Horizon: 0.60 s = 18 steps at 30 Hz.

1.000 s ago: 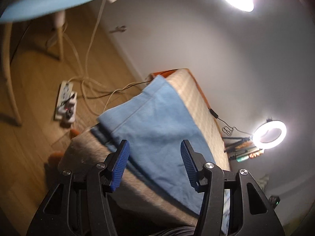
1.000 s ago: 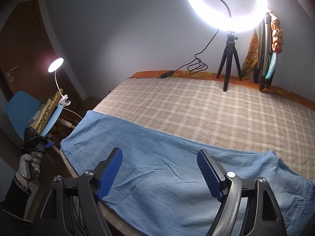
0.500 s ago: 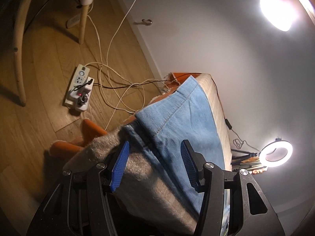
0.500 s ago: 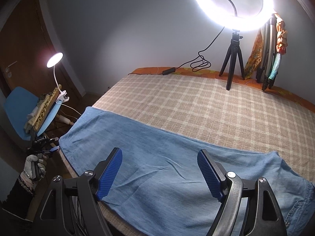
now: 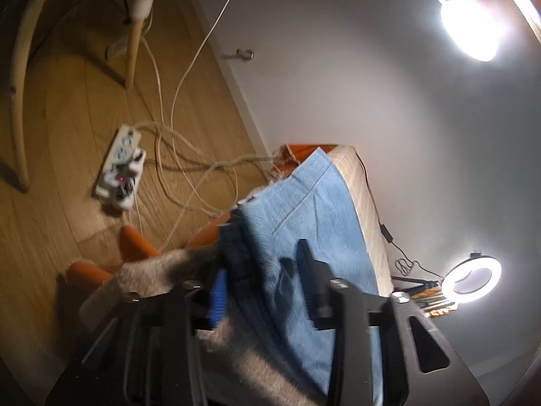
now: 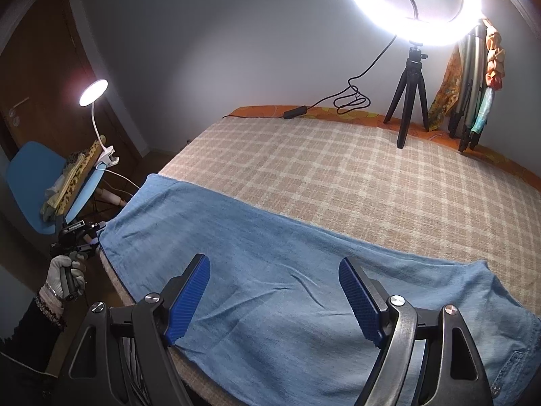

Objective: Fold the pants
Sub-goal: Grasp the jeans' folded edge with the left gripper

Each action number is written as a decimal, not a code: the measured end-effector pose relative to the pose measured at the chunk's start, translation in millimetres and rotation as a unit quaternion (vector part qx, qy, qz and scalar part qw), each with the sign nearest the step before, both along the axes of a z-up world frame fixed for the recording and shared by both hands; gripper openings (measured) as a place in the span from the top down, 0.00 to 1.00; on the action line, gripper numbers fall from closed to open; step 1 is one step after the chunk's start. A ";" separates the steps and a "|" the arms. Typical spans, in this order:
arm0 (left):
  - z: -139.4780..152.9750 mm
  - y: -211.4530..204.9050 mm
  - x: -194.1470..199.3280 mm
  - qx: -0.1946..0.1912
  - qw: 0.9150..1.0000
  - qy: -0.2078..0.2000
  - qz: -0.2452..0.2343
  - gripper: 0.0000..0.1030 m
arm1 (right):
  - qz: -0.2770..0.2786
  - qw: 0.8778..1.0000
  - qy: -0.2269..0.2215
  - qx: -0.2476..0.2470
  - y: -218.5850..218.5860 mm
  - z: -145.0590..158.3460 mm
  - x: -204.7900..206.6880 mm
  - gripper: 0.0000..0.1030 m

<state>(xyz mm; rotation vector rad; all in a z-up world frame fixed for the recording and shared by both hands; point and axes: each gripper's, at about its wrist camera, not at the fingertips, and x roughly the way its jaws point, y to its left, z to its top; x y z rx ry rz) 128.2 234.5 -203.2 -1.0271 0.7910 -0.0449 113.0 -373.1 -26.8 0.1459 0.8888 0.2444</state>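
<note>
Pants: one pair of light blue denim pants (image 6: 270, 270) lies flat and lengthwise along the near edge of the bed (image 6: 338, 176). The hem end is at my left, at the bed's corner, and the waist end with a pocket is at my right.
Progress: the legs look stacked one on the other in a single long strip, so I judge the lengthwise fold done. The crosswise folds are not yet made, since the strip lies at full length.
Left gripper: my left gripper (image 5: 260, 284) is at the hem end with denim between its fingers. The view is blurred, so I cannot tell whether it is pinching the cloth or just straddling it.
Right gripper: my right gripper (image 6: 275, 301) hovers over the middle of the strip, fingers spread wide, holding nothing.
What is left: by my reckoning, carry the hem end over toward the waist, then fold again.
Counts on the bed: one ring light (image 6: 409, 3) on one small tripod (image 6: 410, 94), with its cable.
Counts off the bed: one blue chair (image 6: 30, 182), one clip lamp (image 6: 93, 93), one power strip (image 5: 120, 169) on the floor (image 5: 67, 118).
</note>
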 end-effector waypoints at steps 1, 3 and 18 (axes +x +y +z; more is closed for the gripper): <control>4.7 -1.0 0.8 0.011 1.000 -0.008 0.002 0.85 | 0.001 1.000 0.001 0.000 0.9 -0.8 0.7 0.21; 14.3 -4.9 3.4 0.034 0.999 -0.020 -0.003 0.84 | 0.002 1.000 0.002 0.002 1.6 -2.6 2.5 0.21; 104.0 -147.4 12.9 0.210 0.936 -0.156 -0.234 0.88 | 0.034 0.996 0.032 0.075 26.1 -21.3 45.6 0.21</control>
